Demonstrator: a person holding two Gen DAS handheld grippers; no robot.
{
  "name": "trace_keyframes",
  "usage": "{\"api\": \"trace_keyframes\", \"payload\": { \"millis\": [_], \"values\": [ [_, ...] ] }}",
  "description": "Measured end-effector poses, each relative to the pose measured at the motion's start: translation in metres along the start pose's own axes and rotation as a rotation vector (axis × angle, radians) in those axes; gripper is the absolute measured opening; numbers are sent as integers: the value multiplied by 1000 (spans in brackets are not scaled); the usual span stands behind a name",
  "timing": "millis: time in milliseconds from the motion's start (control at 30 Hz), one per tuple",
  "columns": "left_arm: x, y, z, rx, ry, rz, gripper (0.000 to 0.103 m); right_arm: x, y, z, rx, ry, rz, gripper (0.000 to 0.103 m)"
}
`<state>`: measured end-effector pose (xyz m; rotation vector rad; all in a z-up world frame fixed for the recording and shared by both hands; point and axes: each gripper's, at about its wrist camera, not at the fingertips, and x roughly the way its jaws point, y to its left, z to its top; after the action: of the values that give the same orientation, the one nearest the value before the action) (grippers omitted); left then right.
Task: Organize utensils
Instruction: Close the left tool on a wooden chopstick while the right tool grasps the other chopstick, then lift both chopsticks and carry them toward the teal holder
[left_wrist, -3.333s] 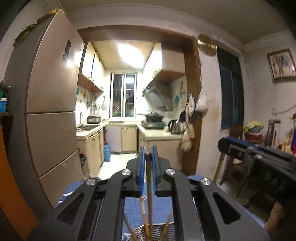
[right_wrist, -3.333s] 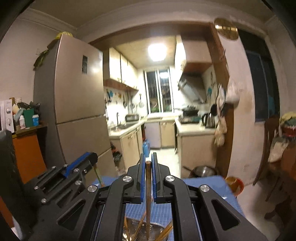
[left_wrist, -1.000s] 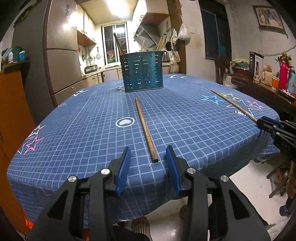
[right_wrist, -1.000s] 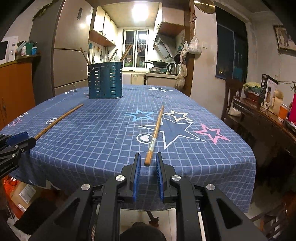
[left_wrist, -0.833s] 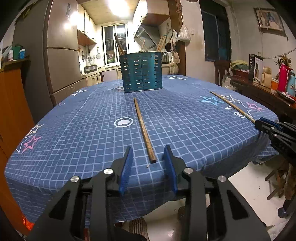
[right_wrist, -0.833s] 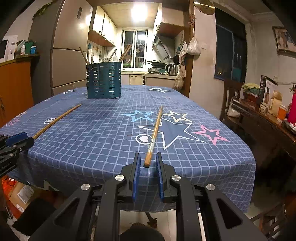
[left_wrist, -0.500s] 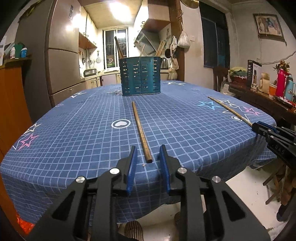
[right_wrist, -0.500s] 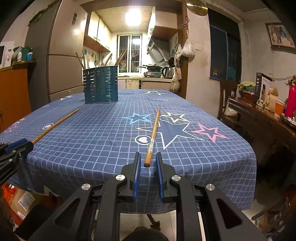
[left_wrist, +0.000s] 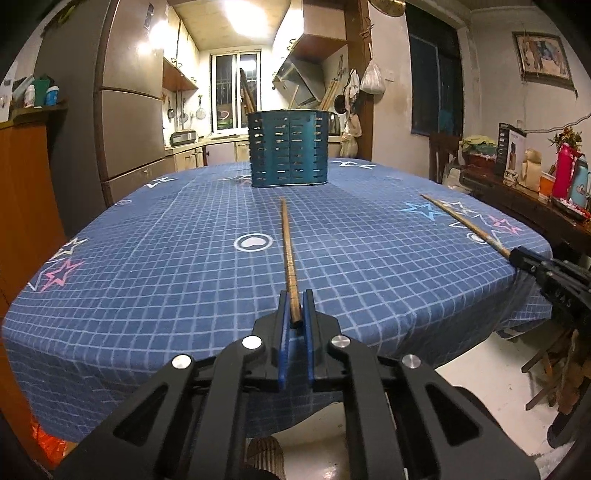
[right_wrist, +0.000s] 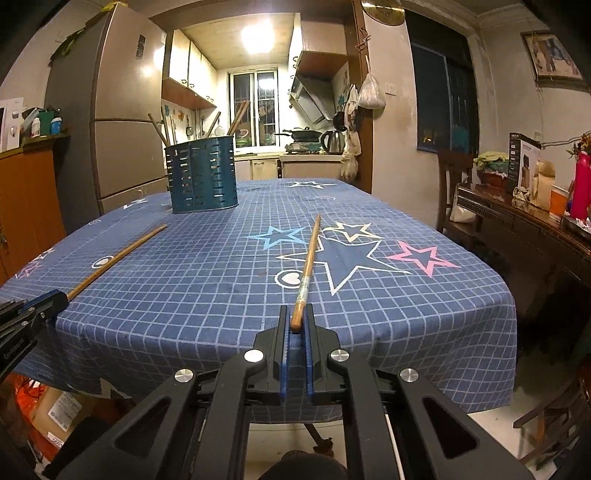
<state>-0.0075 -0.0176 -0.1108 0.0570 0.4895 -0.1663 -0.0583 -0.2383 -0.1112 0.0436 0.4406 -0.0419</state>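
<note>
Chopsticks lay one ahead of each tool, each with its long axis running straight away from the fingers toward the far end of the table. The left gripper (left_wrist: 294, 308) had its blue pads closed to a narrow gap around the near end of the left chopstick (left_wrist: 287, 248); the pads appeared to be pinching it, and the rest of the stick rested flat on the blue tablecloth (left_wrist: 155, 266). The right gripper (right_wrist: 296, 320) stood likewise, pads drawn in on the near tip of the right chopstick (right_wrist: 309, 258), which leaned slightly rightward as it ran away.

Each stick was nearest its own tool; neither lay within reach of the other.

The teal utensil holder (left_wrist: 289, 148) stood upright well beyond the far tip of the left chopstick, almost dead ahead of that tool, and ahead and to the left of the right one. Several sticks already stood in it, leaning against its rim. Judged so, both loose sticks awaited lifting and carrying forward to the holder.
</note>
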Motion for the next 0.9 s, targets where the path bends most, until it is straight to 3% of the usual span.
{"api": "trace_keyframes", "payload": {
  "millis": [200, 533, 800, 900],
  "values": [
    [-20, 9, 8, 30, -34, 39, 5, -15, 1, 10, -38, -40, 9, 8],
    [-59, 20, 40, 55, -182, 64, 5, -38, 14, 51, -119, -145, 45, 8],
    [-23, 5, 8, 161, -25, -35, 6, -33, 8, 55, -110, -112, 53, 8],
    [-10, 5, 1, 159, 4, -6, 6, -29, 7, 50, -102, -87, 57, 8]
  ]
}}
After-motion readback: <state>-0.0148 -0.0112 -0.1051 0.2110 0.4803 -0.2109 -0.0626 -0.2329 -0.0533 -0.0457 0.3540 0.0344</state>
